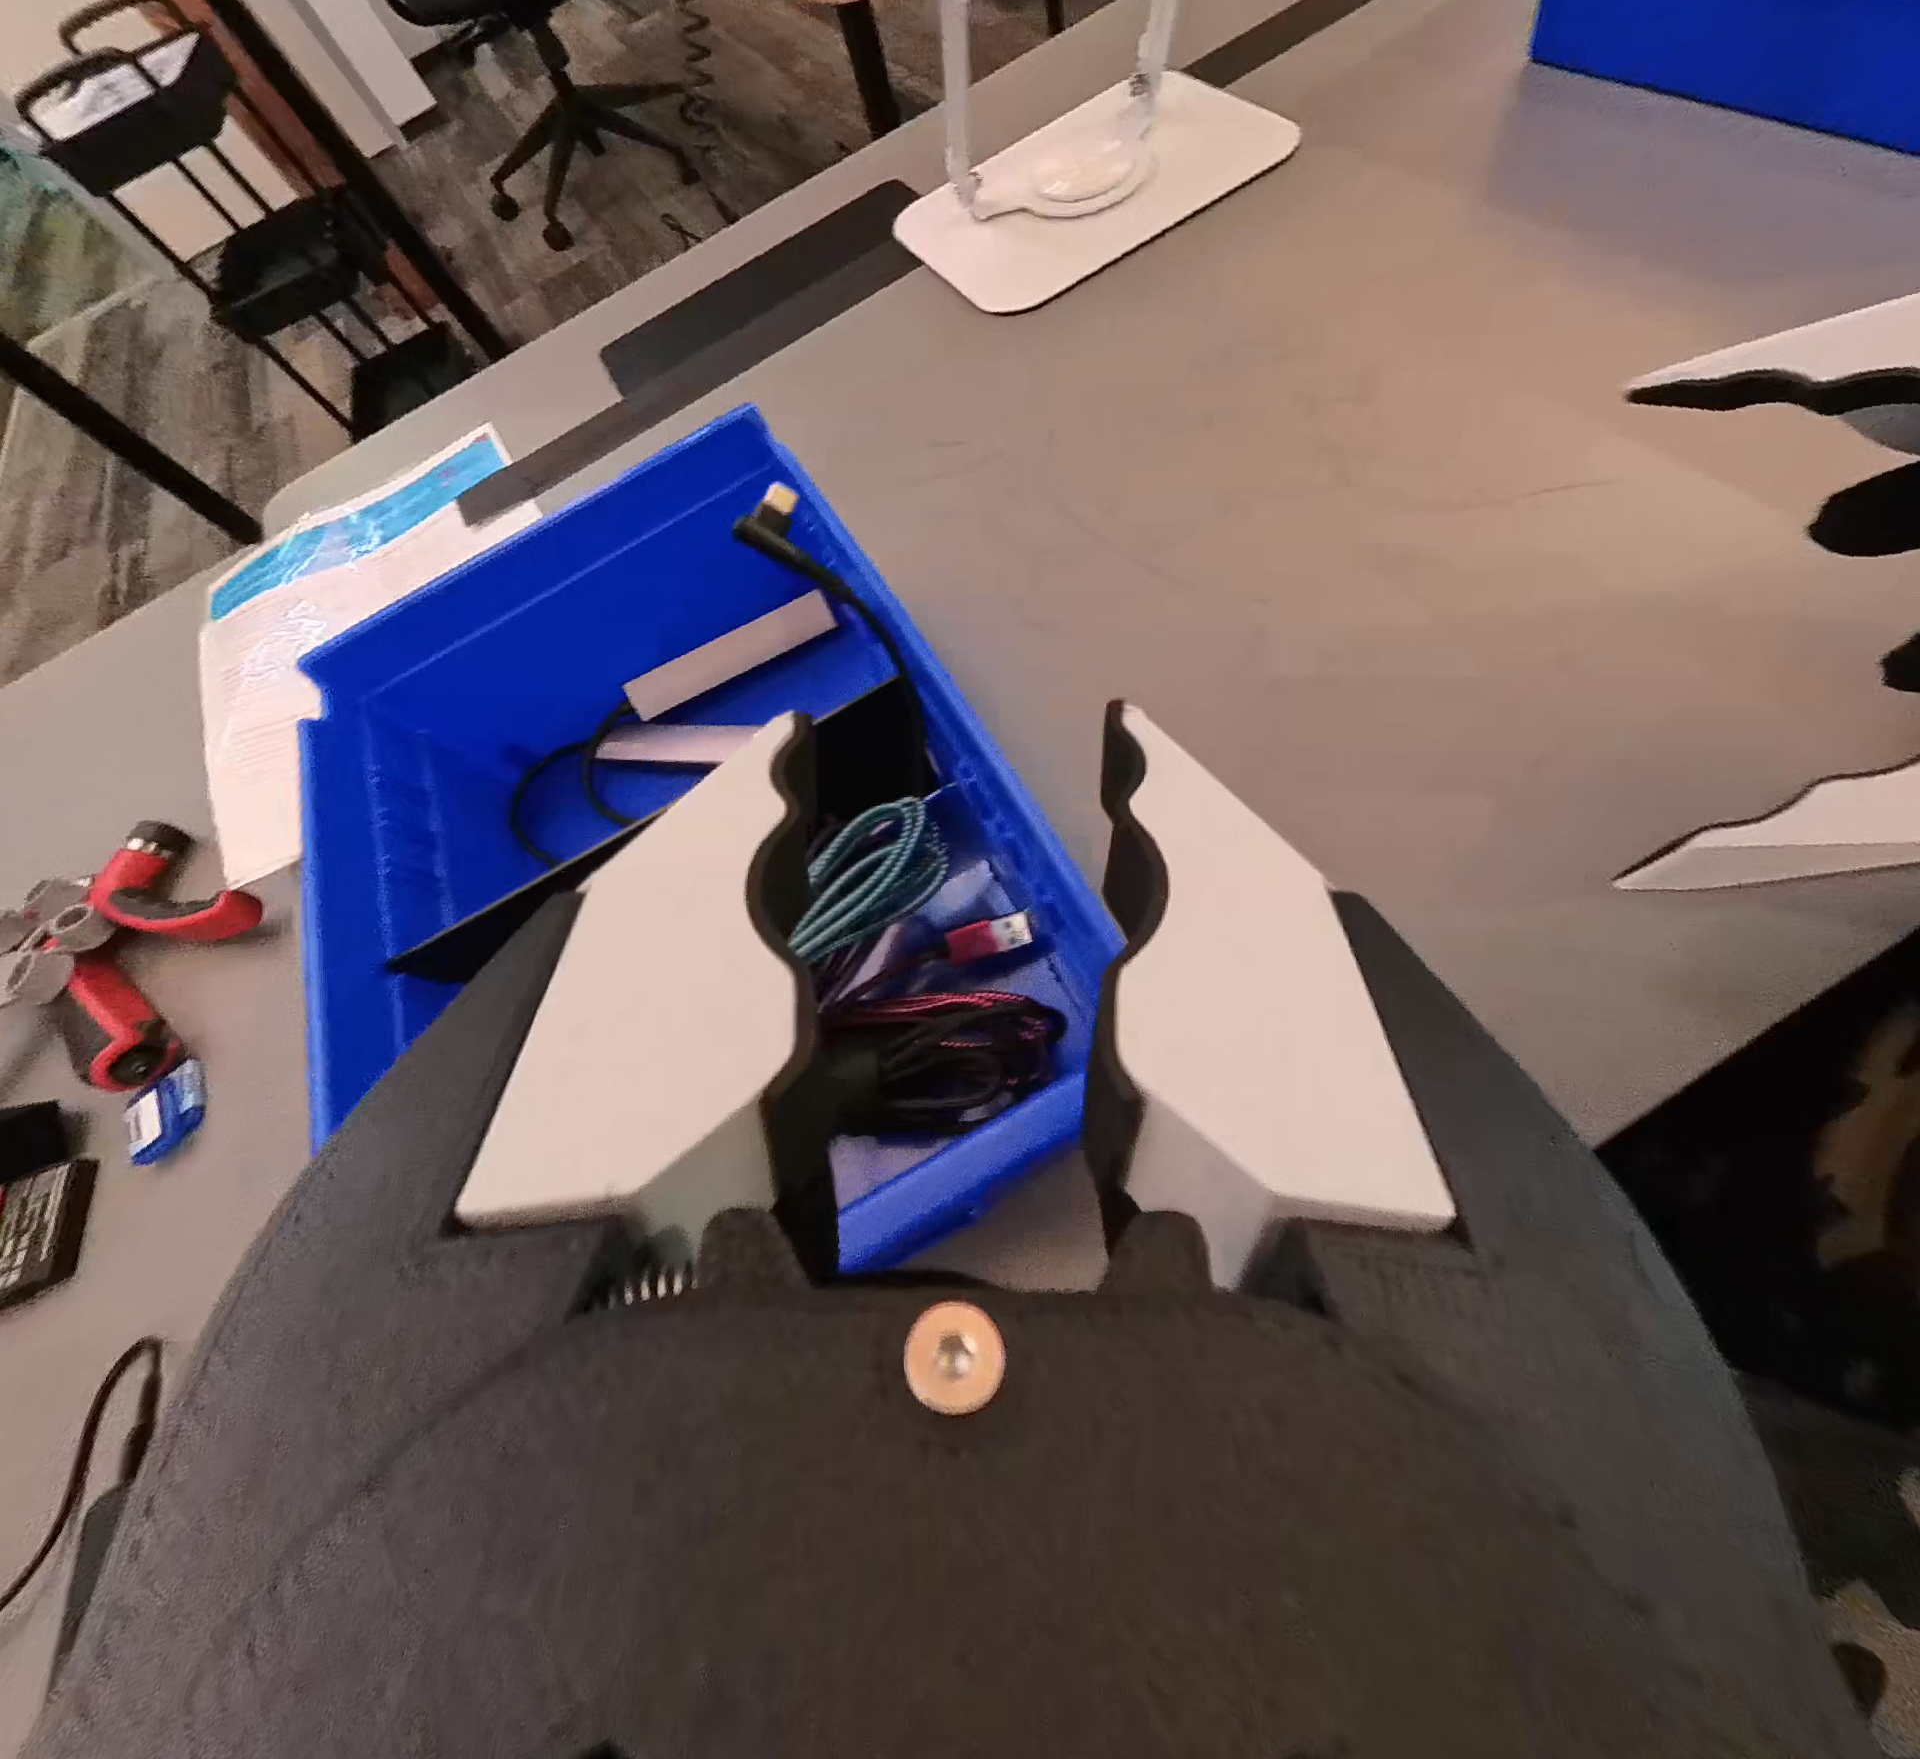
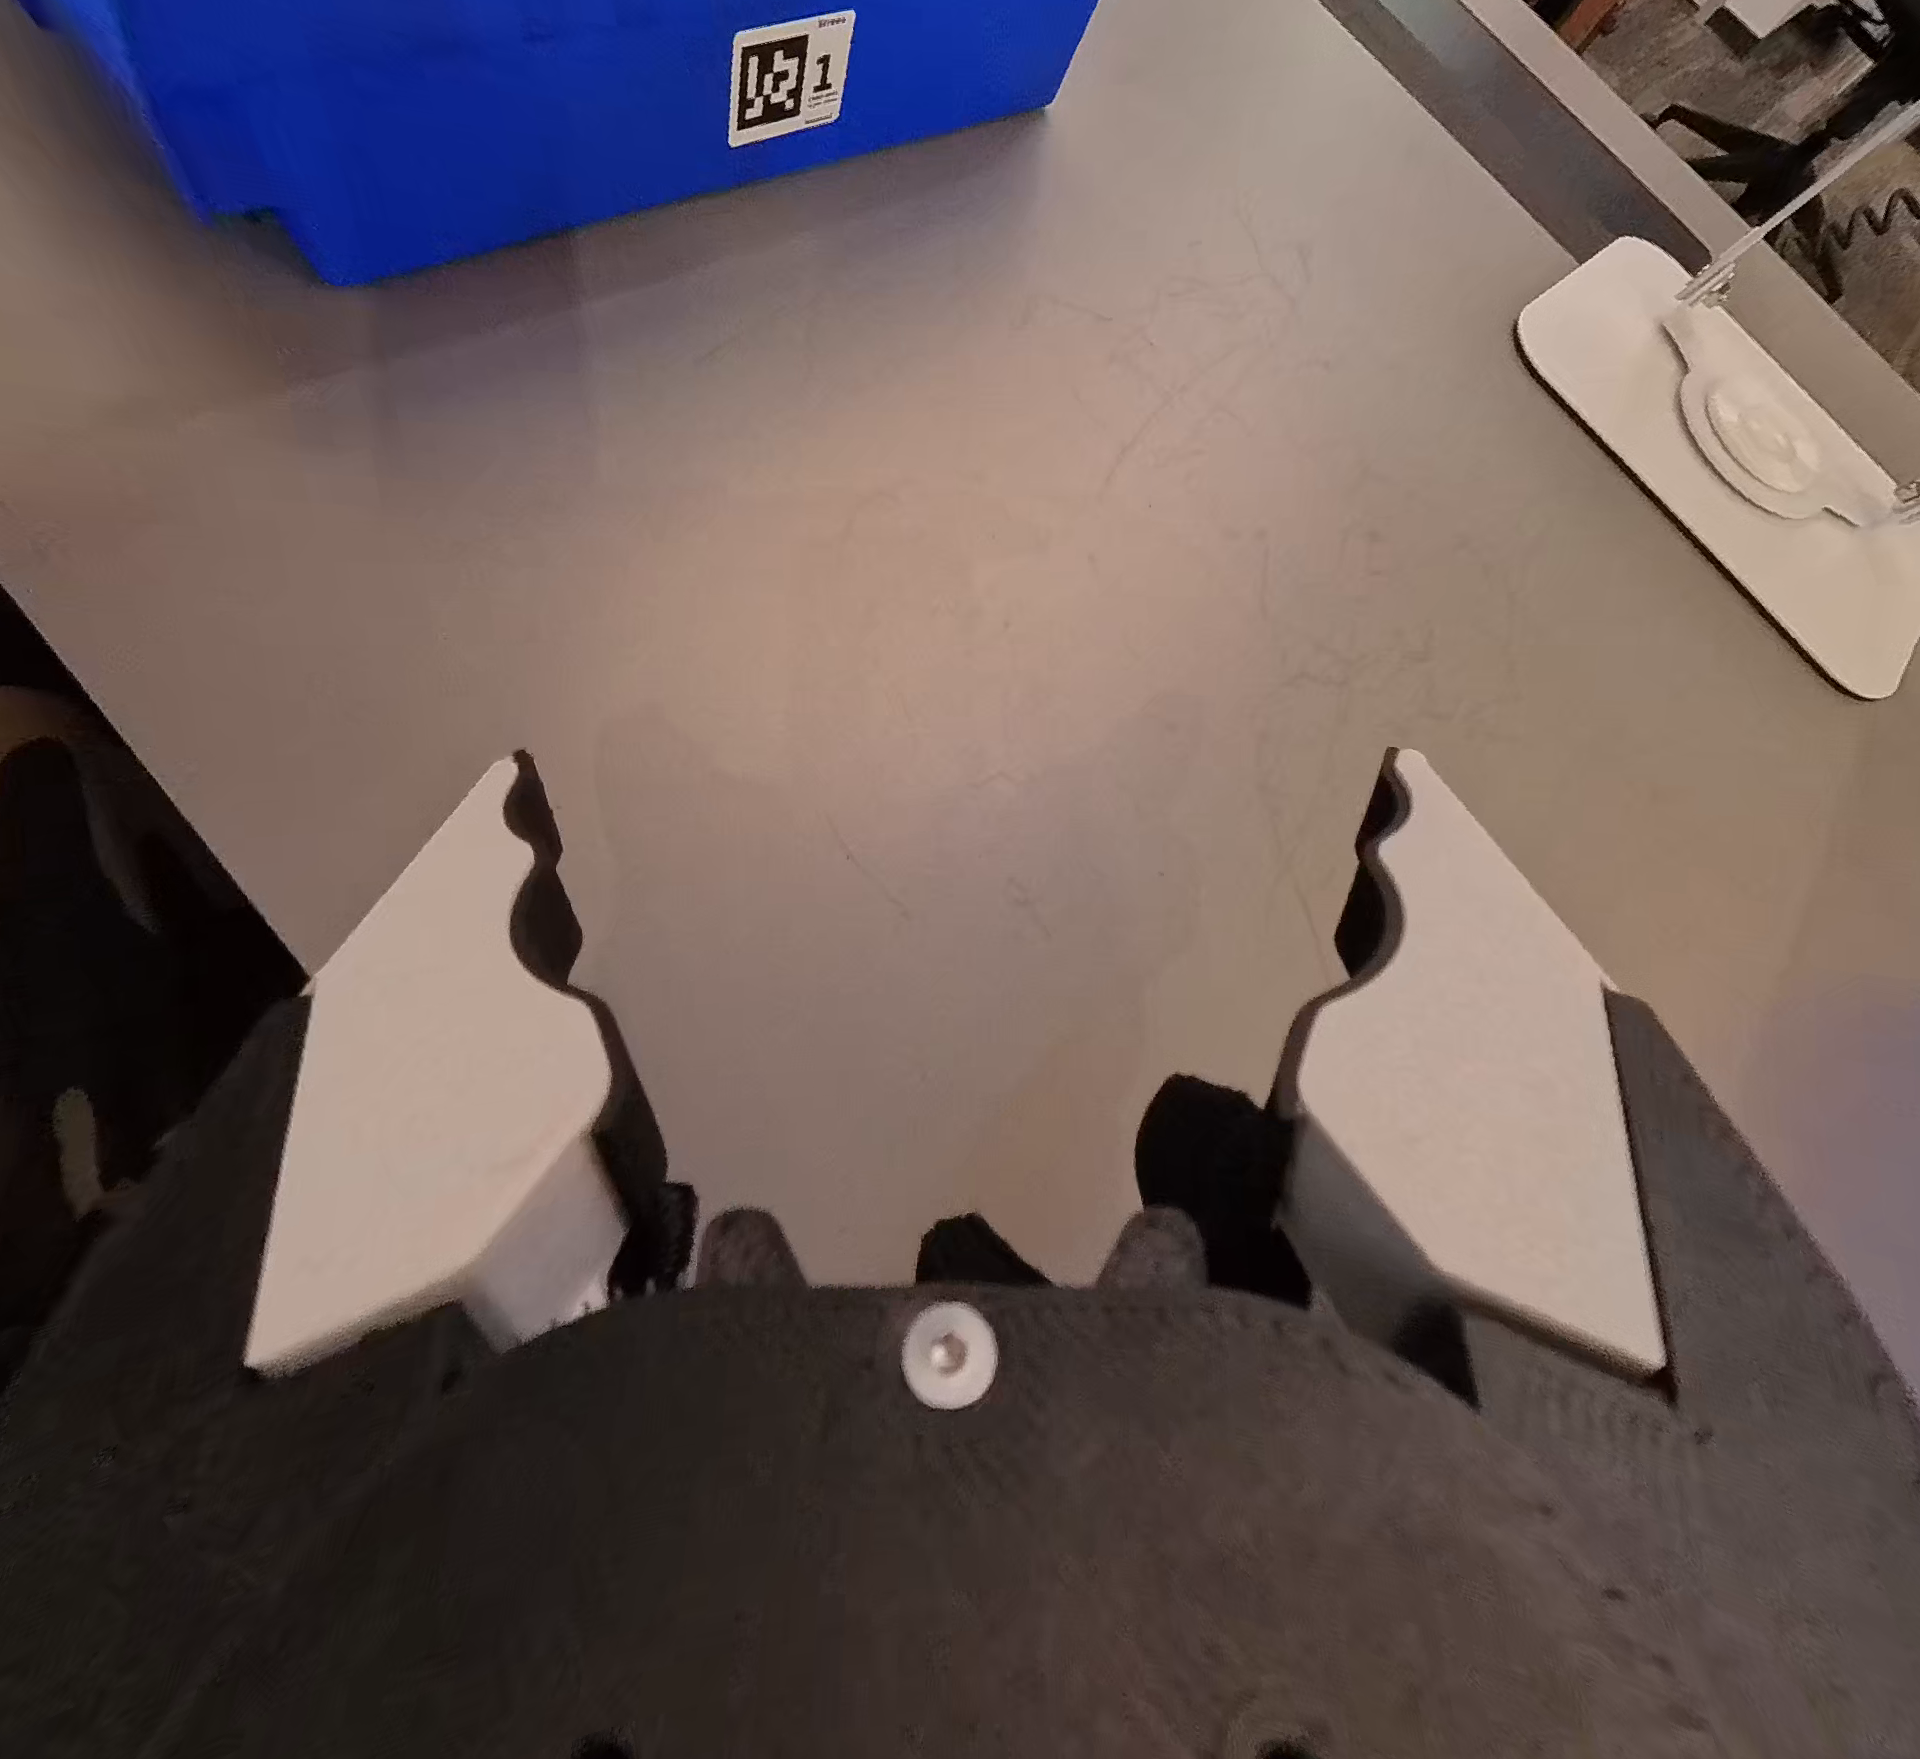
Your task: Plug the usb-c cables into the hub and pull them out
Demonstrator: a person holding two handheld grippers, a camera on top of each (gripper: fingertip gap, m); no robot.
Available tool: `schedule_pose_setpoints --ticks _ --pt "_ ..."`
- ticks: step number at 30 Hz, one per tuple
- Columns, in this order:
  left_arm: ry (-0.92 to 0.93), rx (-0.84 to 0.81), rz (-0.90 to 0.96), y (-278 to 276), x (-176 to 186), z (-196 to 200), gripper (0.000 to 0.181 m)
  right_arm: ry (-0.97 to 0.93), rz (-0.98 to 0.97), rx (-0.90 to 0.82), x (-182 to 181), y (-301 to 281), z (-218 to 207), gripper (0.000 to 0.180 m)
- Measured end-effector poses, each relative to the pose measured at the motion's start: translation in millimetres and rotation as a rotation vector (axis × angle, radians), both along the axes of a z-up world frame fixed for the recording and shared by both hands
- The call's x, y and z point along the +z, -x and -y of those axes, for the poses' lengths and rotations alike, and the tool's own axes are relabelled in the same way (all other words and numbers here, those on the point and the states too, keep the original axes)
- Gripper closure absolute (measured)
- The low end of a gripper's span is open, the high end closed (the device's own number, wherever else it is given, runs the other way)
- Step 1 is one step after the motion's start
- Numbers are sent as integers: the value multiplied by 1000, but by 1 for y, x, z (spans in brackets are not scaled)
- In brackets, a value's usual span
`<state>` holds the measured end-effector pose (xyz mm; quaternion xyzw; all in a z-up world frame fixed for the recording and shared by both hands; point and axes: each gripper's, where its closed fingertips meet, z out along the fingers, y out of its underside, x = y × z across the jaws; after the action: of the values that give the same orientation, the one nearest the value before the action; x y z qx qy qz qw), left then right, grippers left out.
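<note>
Left gripper (image 1: 956,722) held released over the near end of a small blue bin (image 1: 436,660), nothing between its fingers; inside the bin, at the far end beyond a black divider (image 1: 873,733), a silver hub (image 1: 727,655) with its black lead and plug (image 1: 774,514) leaning on the right wall; in the near compartment, coiled cables: teal braided (image 1: 868,862), red-and-black braided (image 1: 935,1023), a red plug (image 1: 982,938) on top; right gripper (image 2: 956,759) spread wide and empty above bare grey table (image 2: 935,462), a large blue crate (image 2: 520,47) at the far left, a white lamp base (image 2: 1621,421) at the far right; red-handled tool (image 1: 125,940) lying left of the bin.
</note>
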<state>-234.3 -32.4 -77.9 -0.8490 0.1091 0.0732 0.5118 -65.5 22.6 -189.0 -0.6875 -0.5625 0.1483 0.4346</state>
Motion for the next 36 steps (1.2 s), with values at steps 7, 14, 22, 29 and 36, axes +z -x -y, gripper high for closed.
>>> schedule_pose_setpoints --ticks 7,14,22,29,36 --pt "29 -41 35 3 -9 1 127 -44 51 52 -6 10 11 32" --pt "54 -32 -41 3 -17 -7 118 -79 77 114 -7 18 28 31" --pt "115 84 -93 83 11 -27 137 -24 48 104 -8 11 20 33" --pt "425 57 -108 131 -40 -79 151 5 54 123 -16 15 22 34" --pt "688 121 -101 179 -115 -121 154 47 54 127 -25 15 21 35"
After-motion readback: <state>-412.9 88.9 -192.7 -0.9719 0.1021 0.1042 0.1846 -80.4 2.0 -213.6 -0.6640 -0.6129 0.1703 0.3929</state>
